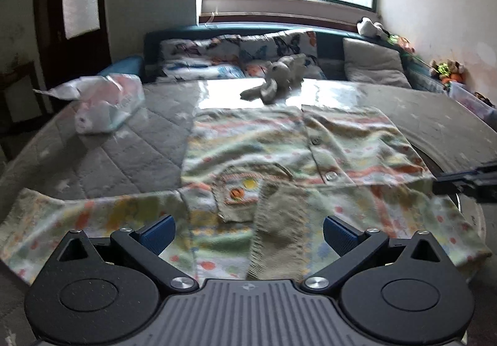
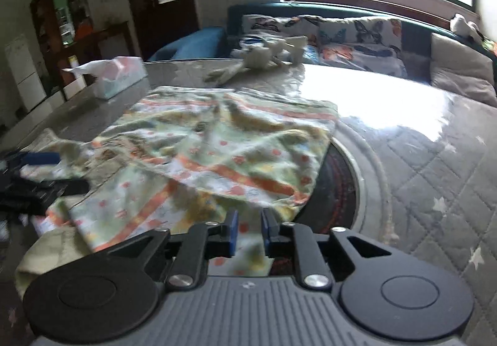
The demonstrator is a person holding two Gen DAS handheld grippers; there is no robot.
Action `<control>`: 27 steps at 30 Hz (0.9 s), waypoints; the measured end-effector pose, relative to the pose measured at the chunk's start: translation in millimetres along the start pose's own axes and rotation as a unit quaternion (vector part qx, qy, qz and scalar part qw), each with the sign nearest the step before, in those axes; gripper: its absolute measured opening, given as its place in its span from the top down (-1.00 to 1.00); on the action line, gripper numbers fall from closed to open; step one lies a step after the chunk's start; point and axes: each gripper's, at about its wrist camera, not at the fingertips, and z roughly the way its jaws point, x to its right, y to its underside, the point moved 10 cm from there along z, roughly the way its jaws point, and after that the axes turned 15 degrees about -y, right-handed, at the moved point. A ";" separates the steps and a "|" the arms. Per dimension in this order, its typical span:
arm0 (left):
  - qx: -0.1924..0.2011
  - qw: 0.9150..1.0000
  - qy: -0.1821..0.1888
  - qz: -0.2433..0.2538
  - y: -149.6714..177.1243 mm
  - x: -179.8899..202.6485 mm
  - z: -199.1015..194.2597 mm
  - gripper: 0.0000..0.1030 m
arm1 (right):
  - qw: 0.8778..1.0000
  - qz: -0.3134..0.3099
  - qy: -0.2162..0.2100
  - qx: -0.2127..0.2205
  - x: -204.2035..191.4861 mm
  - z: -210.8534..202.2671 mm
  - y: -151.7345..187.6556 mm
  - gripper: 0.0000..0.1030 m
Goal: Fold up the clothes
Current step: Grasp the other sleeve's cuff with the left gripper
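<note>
The left tool (image 1: pixel 247 232) is wide open above the patterned shirt (image 1: pixel 279 159), which lies spread on the tabletop (image 1: pixel 124 141). The right tool (image 2: pixel 250 229), nearly closed, pinches the shirt's edge.

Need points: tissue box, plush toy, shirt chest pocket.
tissue box (image 1: pixel 108 104), left wrist view, on its plastic-wrapped side.
plush toy (image 1: pixel 276 79), left wrist view, on its body.
shirt chest pocket (image 1: pixel 239 194), left wrist view, on the pocket front.

The shirt (image 1: pixel 248 159) is pale green with orange stripes and dots; the quilted table cover (image 1: pixel 130 141) is grey with white stars.
</note>
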 end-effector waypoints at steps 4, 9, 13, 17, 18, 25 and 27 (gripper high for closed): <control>-0.005 1.000 -0.014 -0.002 3.2 -4.4 4.7 -0.97 | 1.000 -0.007 -0.014 -0.015 -15.2 -4.0 14.0 0.54; -0.003 0.999 -0.037 0.019 15.0 -9.6 10.9 -0.95 | 0.999 -0.025 -0.002 -0.022 -25.2 -4.9 30.2 0.35; 0.002 0.999 -0.048 0.015 15.6 -21.8 4.0 -0.93 | 0.999 -0.036 0.002 -0.018 -34.4 -10.6 32.6 0.23; -0.002 0.998 -0.057 -0.003 21.4 -41.0 -1.1 -0.93 | 0.998 -0.051 0.011 -0.024 -38.5 -11.3 40.5 0.21; -0.005 0.998 -0.059 -0.015 22.3 -48.5 -1.8 -0.93 | 0.998 -0.055 0.013 -0.024 -39.8 -12.1 40.2 0.20; -0.021 0.988 -0.120 -0.096 25.9 -125.5 2.8 -0.85 | 0.998 -0.051 0.010 -0.022 -43.5 -11.3 38.4 0.06; -0.025 0.982 -0.144 -0.116 27.4 -150.2 7.3 -0.82 | 0.998 -0.050 0.009 -0.022 -44.4 -10.8 38.2 0.06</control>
